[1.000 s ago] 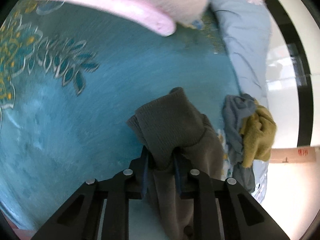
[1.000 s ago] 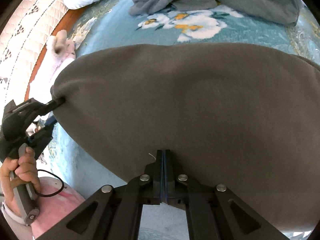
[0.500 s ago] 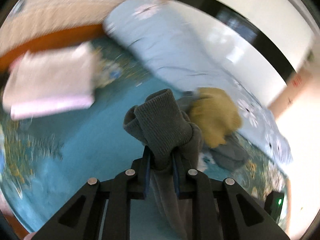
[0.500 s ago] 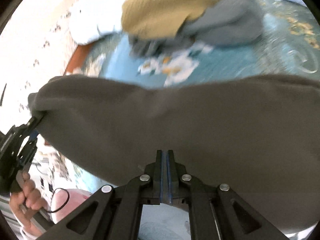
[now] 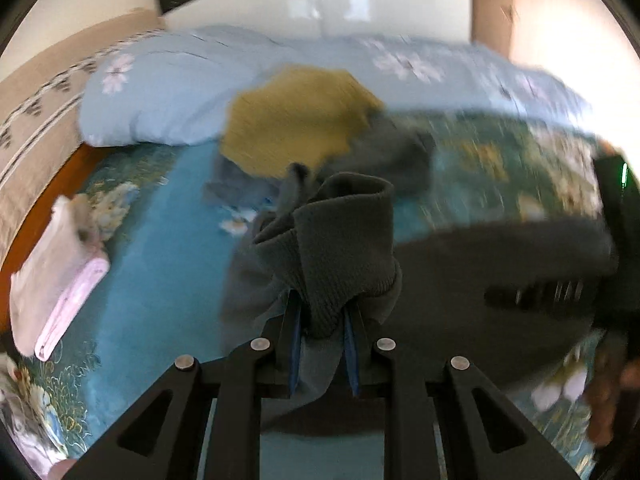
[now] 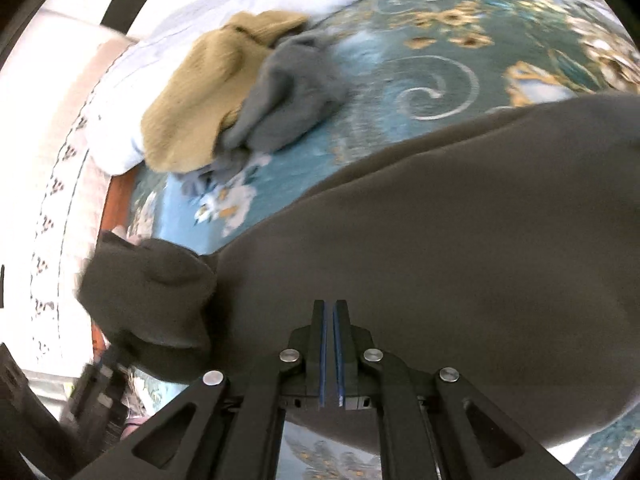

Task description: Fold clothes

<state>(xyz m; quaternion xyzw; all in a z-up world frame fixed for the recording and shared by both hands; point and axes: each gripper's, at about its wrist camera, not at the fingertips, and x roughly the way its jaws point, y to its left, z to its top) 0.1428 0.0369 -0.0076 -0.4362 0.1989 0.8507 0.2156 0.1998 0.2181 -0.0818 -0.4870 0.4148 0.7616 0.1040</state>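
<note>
A dark grey-brown garment [image 5: 340, 248] hangs stretched between my two grippers above the teal flowered bedspread [image 5: 160, 248]. My left gripper [image 5: 322, 312] is shut on its bunched ribbed edge, which sticks up past the fingers. In the right wrist view the garment's smooth body [image 6: 460, 260] fills the lower half, and my right gripper [image 6: 330, 308] is shut on its near edge. The bunched end [image 6: 152, 300] shows at the lower left there, with the left gripper a dark blur beneath it. At the right edge of the left wrist view the right gripper's body is a black blur.
A mustard garment [image 5: 296, 120] and a grey one [image 5: 384, 152] lie heaped at the back of the bed, against a pale blue flowered pillow [image 5: 168, 92]. A folded pink and white pile [image 5: 60, 276] sits at the left, near the wooden bed edge [image 5: 48, 196].
Both grippers have swung across the bed with the dark garment still held. The left one has rolled, so the heap of clothes now sits straight ahead of it.
</note>
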